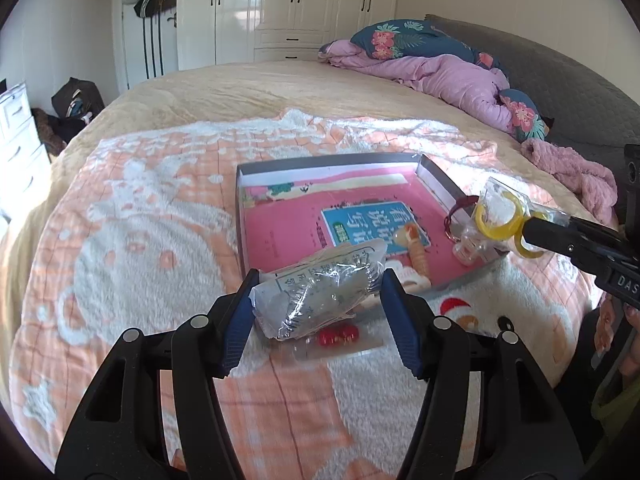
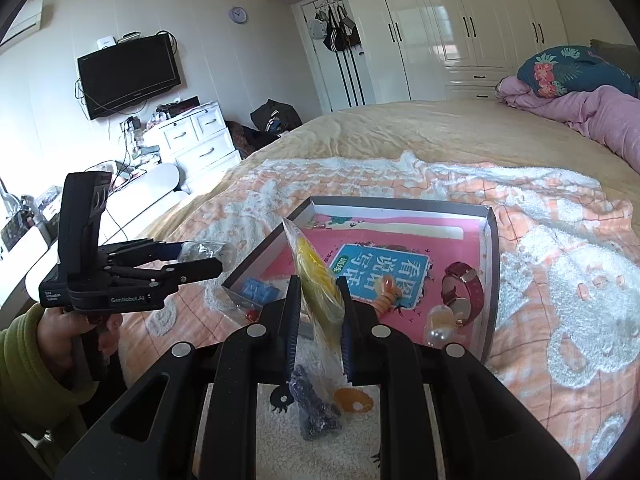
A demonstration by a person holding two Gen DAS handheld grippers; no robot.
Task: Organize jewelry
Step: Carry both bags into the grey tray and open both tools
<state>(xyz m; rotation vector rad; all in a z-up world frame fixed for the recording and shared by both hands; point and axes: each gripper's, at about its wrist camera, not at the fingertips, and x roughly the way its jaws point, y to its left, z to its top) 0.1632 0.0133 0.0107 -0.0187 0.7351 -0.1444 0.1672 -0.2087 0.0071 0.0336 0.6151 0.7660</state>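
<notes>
Only the right wrist view shows the person's hand (image 2: 80, 332) in a green sleeve (image 2: 24, 360) gripping the left gripper's handle, and a dark red watch (image 2: 464, 284) lying in the shallow box (image 2: 490, 280) on the bed's orange-and-white blanket (image 2: 560, 280). The left gripper (image 1: 316, 300) is partly open, clamped on a crinkled clear packet (image 1: 316, 296), tilted down, above the blanket just before the box. The right gripper (image 2: 320, 312) is closed on a clear bag of yellow rings (image 2: 316, 280), held over the box's near edge.
</notes>
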